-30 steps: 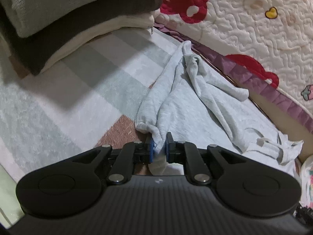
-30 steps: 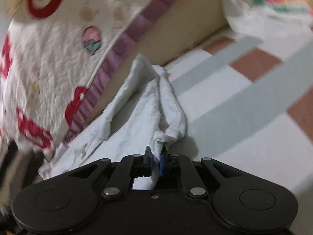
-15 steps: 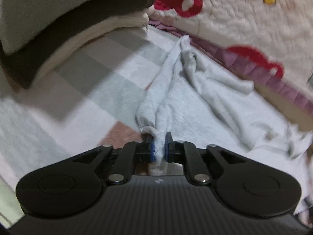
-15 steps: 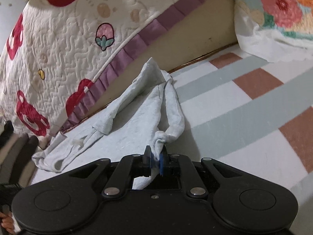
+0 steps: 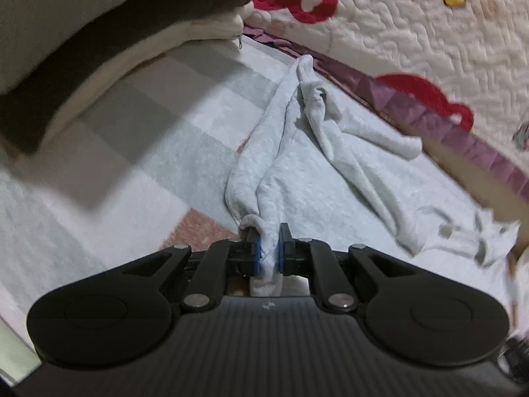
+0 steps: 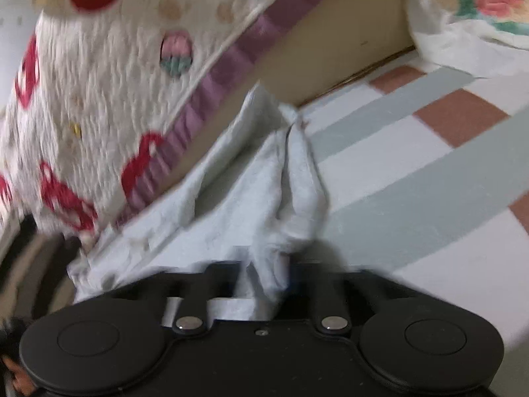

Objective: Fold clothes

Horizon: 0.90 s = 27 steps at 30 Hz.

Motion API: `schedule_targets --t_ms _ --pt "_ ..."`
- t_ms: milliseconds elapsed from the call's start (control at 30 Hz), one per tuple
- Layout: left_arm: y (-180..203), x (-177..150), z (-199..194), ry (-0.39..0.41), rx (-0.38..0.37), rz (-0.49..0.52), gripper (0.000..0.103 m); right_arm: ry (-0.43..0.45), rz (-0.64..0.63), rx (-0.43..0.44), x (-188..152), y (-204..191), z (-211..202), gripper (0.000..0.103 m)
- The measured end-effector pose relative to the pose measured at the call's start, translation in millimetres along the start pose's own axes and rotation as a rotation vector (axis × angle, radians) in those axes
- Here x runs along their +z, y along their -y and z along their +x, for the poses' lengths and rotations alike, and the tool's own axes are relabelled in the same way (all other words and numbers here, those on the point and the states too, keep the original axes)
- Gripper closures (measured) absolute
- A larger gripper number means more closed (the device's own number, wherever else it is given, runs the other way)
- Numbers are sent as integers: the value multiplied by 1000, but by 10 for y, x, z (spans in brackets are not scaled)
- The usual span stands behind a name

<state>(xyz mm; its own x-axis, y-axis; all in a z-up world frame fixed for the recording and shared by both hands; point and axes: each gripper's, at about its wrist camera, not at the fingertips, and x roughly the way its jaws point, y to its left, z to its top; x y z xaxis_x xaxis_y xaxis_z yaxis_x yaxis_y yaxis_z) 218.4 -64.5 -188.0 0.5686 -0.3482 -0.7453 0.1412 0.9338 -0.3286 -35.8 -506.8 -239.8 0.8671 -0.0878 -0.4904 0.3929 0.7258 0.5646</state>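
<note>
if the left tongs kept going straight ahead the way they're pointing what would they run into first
The left tongs are shut on the light grey garment, so its bunched fabric comes first. Beyond it, probably the purple-trimmed quilt, though depth is unclear.

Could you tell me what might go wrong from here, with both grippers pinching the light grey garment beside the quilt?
1. The left gripper holds only a bunched cuff of the light grey garment; a hard pull might slip it free.
2. The garment lies twisted, with a sleeve crossed over the body, so a fold now would likely trap wrinkles.
3. Its far end touches the quilt edge, and lifting could drag or snag there.
</note>
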Motion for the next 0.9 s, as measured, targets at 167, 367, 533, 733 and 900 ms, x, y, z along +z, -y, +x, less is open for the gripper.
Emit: schedule_targets --t_ms 167,367,533,733,900 --pt "258 76 -389 68 6 170 96 50 12 44 185 -51 -294 94" --pt "421 154 -711 5 1 211 96 -56 -158 12 391 -408 -546 95" --pt "307 91 -1110 -14 -44 226 96 -70 -167 21 403 -376 -1024 95" --pt "-103 -503 -1687 -109 -97 220 96 -118 -189 16 300 -327 -1590 95" --pt "-351 -839 -1671 -180 -111 114 95 -186 -165 -16 -27 -182 -1846 95"
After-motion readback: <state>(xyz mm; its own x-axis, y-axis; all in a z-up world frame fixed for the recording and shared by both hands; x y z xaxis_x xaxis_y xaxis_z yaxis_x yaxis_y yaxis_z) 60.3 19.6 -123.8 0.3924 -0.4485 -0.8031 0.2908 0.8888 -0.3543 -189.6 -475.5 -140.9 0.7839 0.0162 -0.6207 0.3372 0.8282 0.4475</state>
